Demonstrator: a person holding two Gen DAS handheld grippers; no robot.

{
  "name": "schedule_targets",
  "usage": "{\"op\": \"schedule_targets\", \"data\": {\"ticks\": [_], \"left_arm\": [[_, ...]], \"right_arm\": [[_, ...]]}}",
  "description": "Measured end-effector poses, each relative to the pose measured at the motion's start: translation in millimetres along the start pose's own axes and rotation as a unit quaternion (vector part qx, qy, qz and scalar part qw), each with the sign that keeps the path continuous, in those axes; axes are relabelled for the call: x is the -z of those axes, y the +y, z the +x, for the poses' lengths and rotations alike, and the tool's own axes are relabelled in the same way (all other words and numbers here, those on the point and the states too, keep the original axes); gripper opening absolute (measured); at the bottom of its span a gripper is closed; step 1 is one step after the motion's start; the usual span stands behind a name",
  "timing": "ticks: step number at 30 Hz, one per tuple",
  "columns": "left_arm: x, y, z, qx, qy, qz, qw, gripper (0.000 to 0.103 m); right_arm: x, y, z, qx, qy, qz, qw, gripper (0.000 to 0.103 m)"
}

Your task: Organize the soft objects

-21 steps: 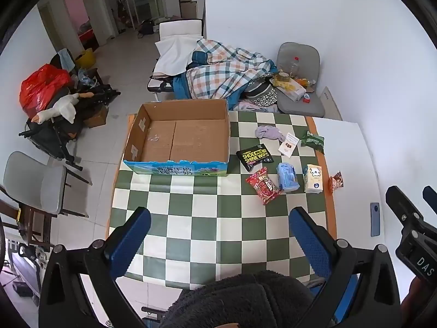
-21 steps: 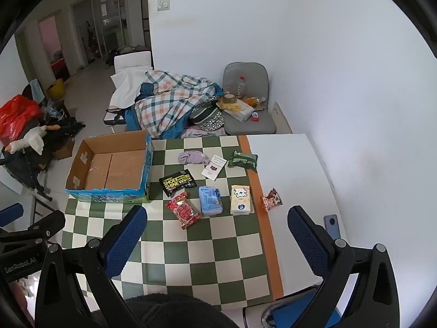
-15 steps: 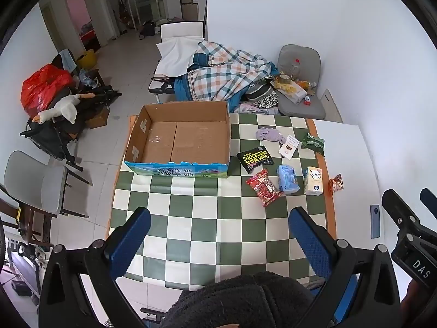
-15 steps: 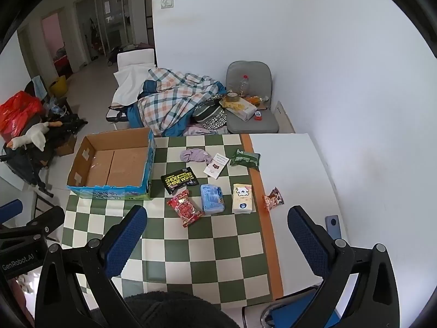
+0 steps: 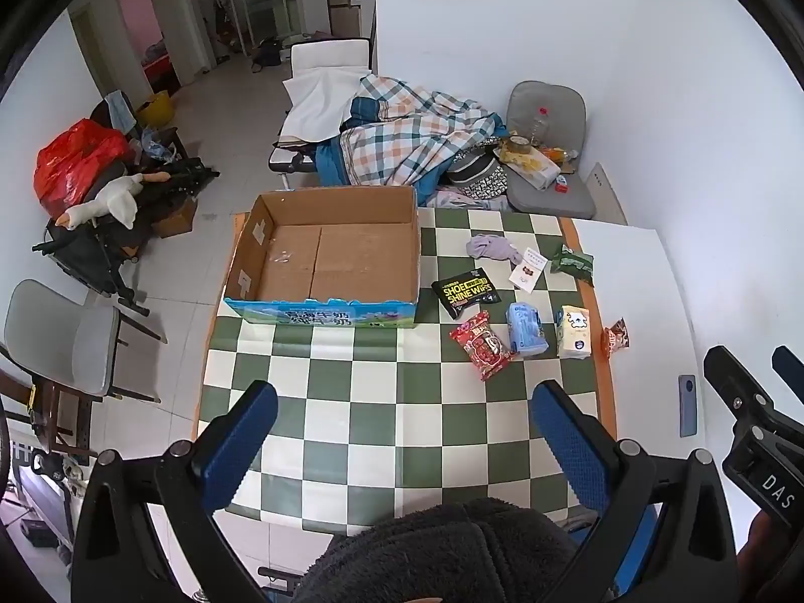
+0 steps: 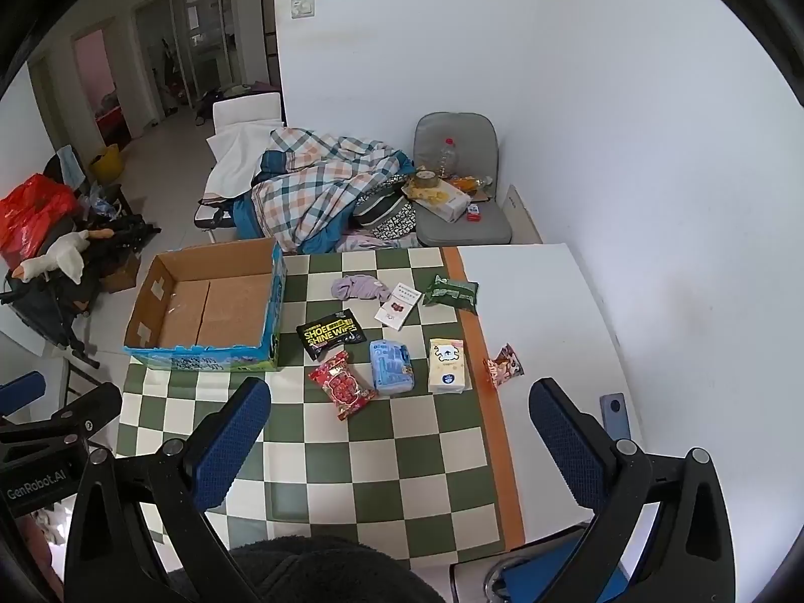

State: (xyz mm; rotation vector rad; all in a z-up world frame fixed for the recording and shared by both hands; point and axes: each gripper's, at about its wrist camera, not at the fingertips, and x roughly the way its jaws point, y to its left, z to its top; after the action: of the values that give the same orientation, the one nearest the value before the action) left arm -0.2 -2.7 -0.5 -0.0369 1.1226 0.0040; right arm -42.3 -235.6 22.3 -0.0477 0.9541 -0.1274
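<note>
- Left wrist view: the left gripper hangs high above the checkered surface, fingers spread wide and holding nothing.
- The cardboard box stands empty at the far left of the surface. The soft items lie in a loose cluster to its right: lilac cloth, black wipes pack, red snack pack, blue tissue pack, cream tissue pack, green pouch.
- Change: against the frames from 0.7 s and 0.5 s ago, the whole layout sits slightly lower and nearer in the picture. No item has shifted; only the camera has moved a little.
- Right wrist view: the right gripper is likewise wide open and empty, held above the near half of the surface.
- The cluster lies ahead of the fingers; the red snack pack and blue tissue pack are the closest items.
- Meaning for the task: nothing is grasped or boxed. The sequence is judged to be at its start, with both grippers approaching for a first pick.
</note>
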Motion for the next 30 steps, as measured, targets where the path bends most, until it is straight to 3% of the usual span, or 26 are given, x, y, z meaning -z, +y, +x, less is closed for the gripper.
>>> {"op": "schedule_targets", "data": {"ticks": [22,30], "left_arm": [[-13.8,-10.1,-2.8,-0.002,-0.004,0.004,1.0,0.103],[-12.4,-4.0,-10.9,-0.005,-0.023,0.002,0.9997,0.103]], "right_arm": [[-3.5,-1.7,-0.1,0.002,-0.001,0.001,1.0,0.103],[-7.2,-3.1,-1.8,0.0,-0.004,-0.001,1.0,0.103]]}}
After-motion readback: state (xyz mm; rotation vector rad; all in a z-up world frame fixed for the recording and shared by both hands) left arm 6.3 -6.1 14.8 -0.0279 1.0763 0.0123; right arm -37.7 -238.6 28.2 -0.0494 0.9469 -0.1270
